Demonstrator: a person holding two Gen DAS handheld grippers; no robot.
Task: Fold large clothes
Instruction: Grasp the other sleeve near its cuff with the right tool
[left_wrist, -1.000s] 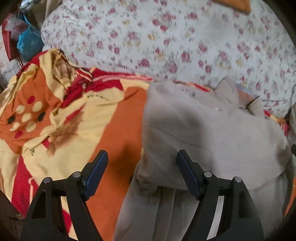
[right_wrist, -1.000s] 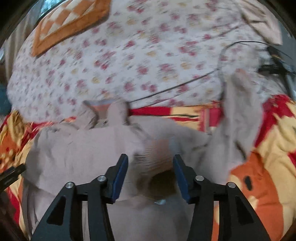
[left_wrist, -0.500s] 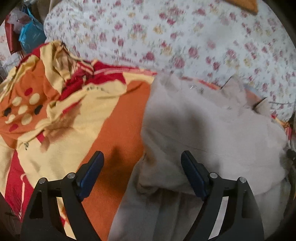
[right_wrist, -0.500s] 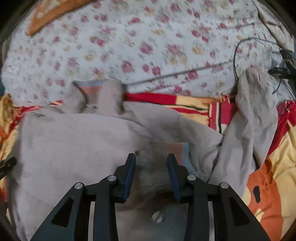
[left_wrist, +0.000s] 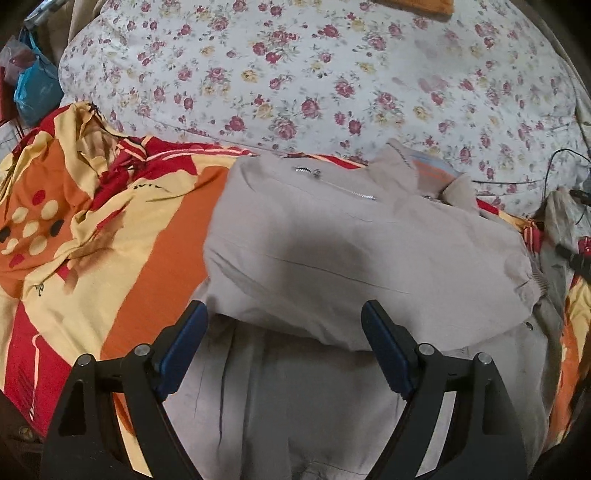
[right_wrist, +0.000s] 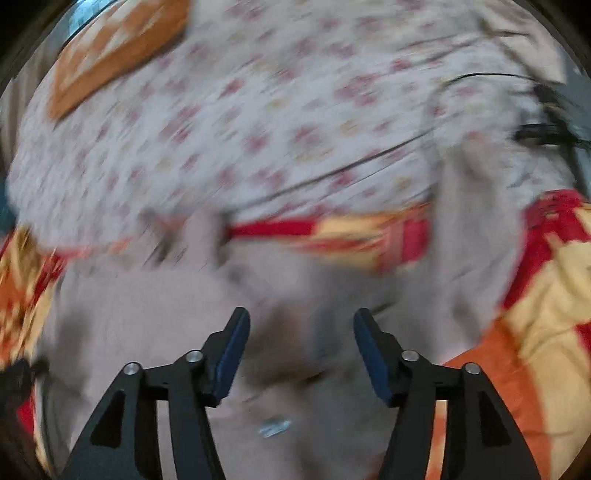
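A soft, matte beige-grey zip-up jacket (left_wrist: 354, 251) lies across the middle of the left wrist view, folded over itself into a rounded slab, with a thin metal zip line (left_wrist: 334, 184) near its upper edge and a ribbed collar (left_wrist: 421, 173) at upper right. It rests on a crumpled orange, yellow and red patterned blanket (left_wrist: 122, 236); a white rose-print sheet (left_wrist: 314, 74) fills the top. The left gripper (left_wrist: 284, 328) hangs released above the jacket's fold, its blue-padded fingers (left_wrist: 183, 343) set wide with only cloth beneath them. The right gripper (right_wrist: 299, 332), badly blurred, is opening over the jacket (right_wrist: 155, 317), its pads clear of the fabric. Half a second ago those pads stood much nearer together, and the left view has drawn back slightly, showing more sheet.
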